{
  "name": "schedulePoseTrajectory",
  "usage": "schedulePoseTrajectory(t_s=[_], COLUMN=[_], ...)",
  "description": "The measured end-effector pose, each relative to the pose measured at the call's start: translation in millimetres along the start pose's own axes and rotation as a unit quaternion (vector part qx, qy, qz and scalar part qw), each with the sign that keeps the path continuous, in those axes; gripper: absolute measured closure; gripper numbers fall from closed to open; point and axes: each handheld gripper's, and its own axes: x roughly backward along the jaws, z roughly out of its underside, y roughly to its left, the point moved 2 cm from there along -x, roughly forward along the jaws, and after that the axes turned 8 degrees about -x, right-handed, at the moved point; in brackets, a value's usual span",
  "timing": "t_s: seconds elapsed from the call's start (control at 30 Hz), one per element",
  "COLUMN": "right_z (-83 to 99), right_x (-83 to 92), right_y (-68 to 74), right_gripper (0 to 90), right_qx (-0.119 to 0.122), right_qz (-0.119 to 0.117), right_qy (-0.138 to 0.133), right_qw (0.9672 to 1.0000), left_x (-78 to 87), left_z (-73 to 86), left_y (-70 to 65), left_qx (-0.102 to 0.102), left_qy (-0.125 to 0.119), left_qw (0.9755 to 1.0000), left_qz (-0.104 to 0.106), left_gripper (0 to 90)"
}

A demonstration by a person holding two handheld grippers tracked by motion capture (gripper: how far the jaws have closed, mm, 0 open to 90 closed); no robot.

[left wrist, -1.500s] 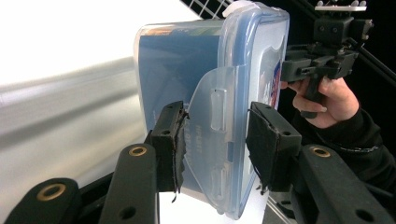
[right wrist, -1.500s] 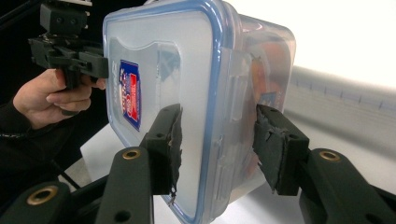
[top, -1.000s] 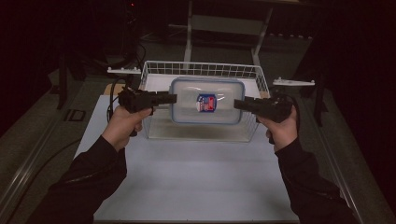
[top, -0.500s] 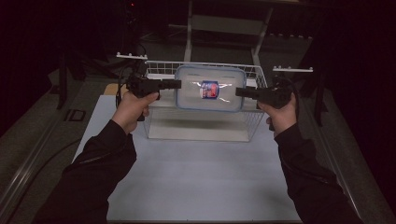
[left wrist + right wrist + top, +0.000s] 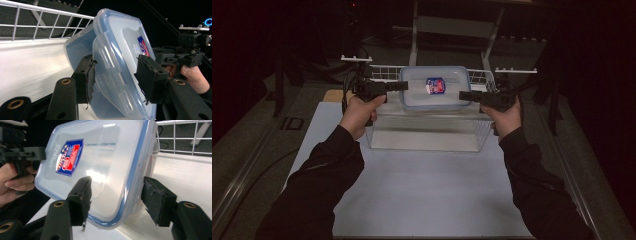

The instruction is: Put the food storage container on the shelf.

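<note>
Container (image 5: pixel 435 89), stiff, light and slippery by our guess, hangs above the basket (image 5: pixel 382 74), our left gripper (image 5: pixel 113 77) clamping its nine o'clock end, right gripper (image 5: pixel 117 197) its three o'clock end.

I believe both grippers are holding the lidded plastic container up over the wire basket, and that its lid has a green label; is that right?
Nearly: the label is blue and red, not green, as the right gripper view shows. Otherwise yes: the left gripper and right gripper hold the lidded container above the wire basket.

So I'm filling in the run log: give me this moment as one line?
left tongs: gripping container end | right tongs: gripping opposite end | lidded plastic container: held above wire basket | lid: on
</note>
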Motion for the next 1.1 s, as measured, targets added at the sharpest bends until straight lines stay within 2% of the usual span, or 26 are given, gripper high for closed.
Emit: schedulePoseTrajectory(t_s=[0.07,0.17,0.27,0.3,0.4,0.47,0.5,0.53,0.57,0.73,0.83,0.9,1.0,1.07,1.1], right_z=[-0.9,-1.0,-1.3,-1.3,-1.1,-1.3,-1.3,-1.5,-1.5,-2.5,-1.5,-0.1,4.5,9.4,9.4], right_x=[-1.3,-4.4,-6.3,-6.3,-7.4,-8.2,-8.2,-8.5,-8.0,1.6,11.5,16.7,23.0,24.8,24.8], right_y=[-1.1,-0.5,-1.8,-1.8,-3.8,-5.2,-5.2,-6.1,-6.3,-2.9,2.6,7.9,18.0,25.5,25.5], right_gripper=[41.3,38.8,38.0,38.0,37.1,36.4,36.4,36.9,36.7,35.1,34.6,34.3,35.8,36.4,36.4], right_qx=[-0.016,-0.027,-0.044,-0.044,-0.065,-0.076,-0.076,-0.077,-0.078,-0.049,-0.028,-0.011,0.013,0.030,0.030], right_qz=[-0.001,0.006,0.005,0.005,0.005,0.004,0.004,0.002,0.003,0.013,0.013,0.010,0.000,-0.006,-0.006], right_qy=[-0.004,-0.002,-0.004,-0.004,-0.010,-0.013,-0.013,-0.014,-0.018,-0.037,-0.052,-0.058,-0.066,-0.068,-0.068], right_qw=[0.9999,0.9996,0.9990,0.9990,0.9978,0.9970,0.9970,0.9969,0.9968,0.9981,0.9982,0.9982,0.9978,0.9972,0.9972], left_x=[-2.1,-7.5,-12.3,-12.3,-18.8,-21.2,-21.2,-22.7,-22.4,-10.1,-0.3,4.3,9.8,13.8,13.8], left_z=[-1.1,-4.0,-7.3,-7.3,-10.0,-10.6,-10.6,-11.6,-12.1,-15.1,-13.6,-10.2,-6.4,-4.0,-4.0], left_y=[2.2,6.7,8.2,8.2,14.3,17.0,17.0,15.0,14.1,8.6,2.4,-1.5,-7.3,-12.7,-12.7], left_qx=[0.006,0.024,0.026,0.026,0.030,0.035,0.035,0.014,0.009,-0.017,-0.035,-0.054,-0.066,-0.081,-0.081], left_qy=[-0.002,0.003,0.002,0.002,0.011,0.007,0.007,0.003,0.002,-0.020,-0.040,-0.044,-0.043,-0.045,-0.045], left_qw=[1.0000,0.9995,0.9990,0.9990,0.9982,0.9982,0.9982,0.9978,0.9976,0.9951,0.9952,0.9956,0.9959,0.9950,0.9950], left_qz=[-0.007,-0.019,-0.036,-0.036,-0.051,-0.049,-0.049,-0.064,-0.068,-0.095,-0.082,-0.064,-0.045,-0.038,-0.038], left_gripper=[48.1,45.8,44.3,44.0,42.4,41.4,40.6,40.6,38.5,36.1,33.1,27.1,22.3,16.8,14.2])
